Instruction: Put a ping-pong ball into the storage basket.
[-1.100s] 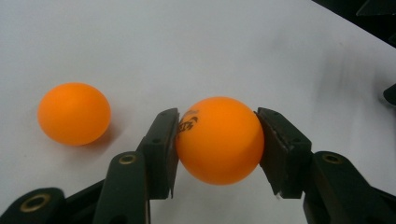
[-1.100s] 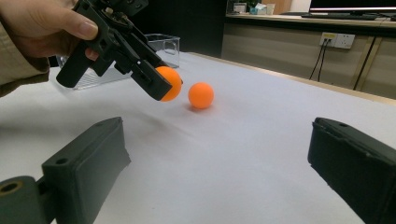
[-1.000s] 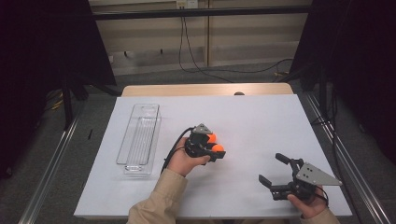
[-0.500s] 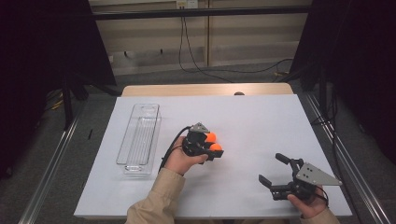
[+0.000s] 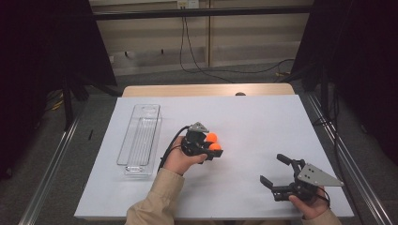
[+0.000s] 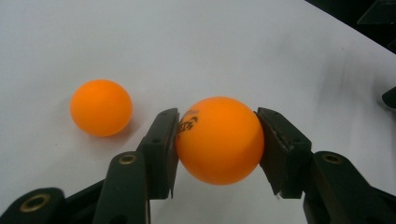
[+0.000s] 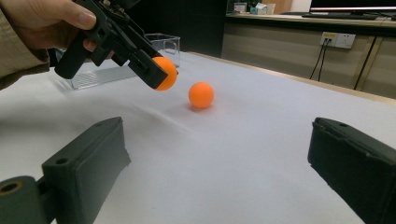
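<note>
While unmoved, left gripper (image 6: 217, 140) clamps ball (image 6: 218, 140).

The black print on the clamped orange ball (image 6: 218, 140) is half covered by the left tongs (image 6: 217, 149), too small to read.

My two black jaws clamp a glossy orange plastic ball with dark print (image 6: 218, 140) just above the white table surface (image 6: 243, 51); a second, plain orange ball (image 6: 101, 108) rests on it, off to the left.
</note>
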Tool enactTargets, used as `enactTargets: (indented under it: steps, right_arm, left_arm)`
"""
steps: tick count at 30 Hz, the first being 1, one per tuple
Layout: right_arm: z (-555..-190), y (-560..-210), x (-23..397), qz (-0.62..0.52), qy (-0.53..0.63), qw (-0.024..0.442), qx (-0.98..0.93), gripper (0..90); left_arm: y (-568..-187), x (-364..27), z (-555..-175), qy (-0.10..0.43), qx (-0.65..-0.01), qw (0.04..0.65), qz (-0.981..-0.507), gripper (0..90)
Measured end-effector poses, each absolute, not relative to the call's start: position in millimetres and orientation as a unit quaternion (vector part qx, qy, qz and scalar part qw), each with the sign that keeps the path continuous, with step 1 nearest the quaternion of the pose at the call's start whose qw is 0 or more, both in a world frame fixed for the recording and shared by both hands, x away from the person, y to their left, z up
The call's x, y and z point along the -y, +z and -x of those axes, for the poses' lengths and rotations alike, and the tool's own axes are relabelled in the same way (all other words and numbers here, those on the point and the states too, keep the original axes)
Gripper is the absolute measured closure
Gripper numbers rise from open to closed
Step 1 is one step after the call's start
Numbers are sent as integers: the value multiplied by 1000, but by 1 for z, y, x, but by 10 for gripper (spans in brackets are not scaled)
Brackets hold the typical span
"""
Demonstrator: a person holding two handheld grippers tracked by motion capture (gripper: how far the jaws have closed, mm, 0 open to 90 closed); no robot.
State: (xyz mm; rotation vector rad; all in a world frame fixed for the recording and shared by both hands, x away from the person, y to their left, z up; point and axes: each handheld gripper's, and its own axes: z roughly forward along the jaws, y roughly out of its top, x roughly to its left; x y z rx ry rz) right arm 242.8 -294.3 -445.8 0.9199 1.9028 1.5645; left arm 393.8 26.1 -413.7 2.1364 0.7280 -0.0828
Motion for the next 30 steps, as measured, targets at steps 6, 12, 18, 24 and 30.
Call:
enactTargets:
  steps: [6, 12, 18, 24, 30]
  right_arm:
    - [-243, -446, 294, -338, 576, 254, -700, 37]
    - [-243, -446, 294, -338, 576, 254, -700, 37]
    - [-243, -446, 294, -338, 576, 253, -700, 37]
    - [-243, -446, 294, -338, 576, 253, -700, 38]
    - [-243, -446, 294, -338, 576, 253, -700, 37]
  left_arm:
    - [-413, -28, -394, -35, -292, 428, -855, 508]
    - [-410, -31, -395, -32, -295, 428, -854, 508]
    - [-409, -34, -396, -33, -295, 429, -853, 508]
    - [-407, -37, -397, -33, -298, 432, -851, 508]
    - [-406, -39, -397, -34, -299, 428, -852, 508]
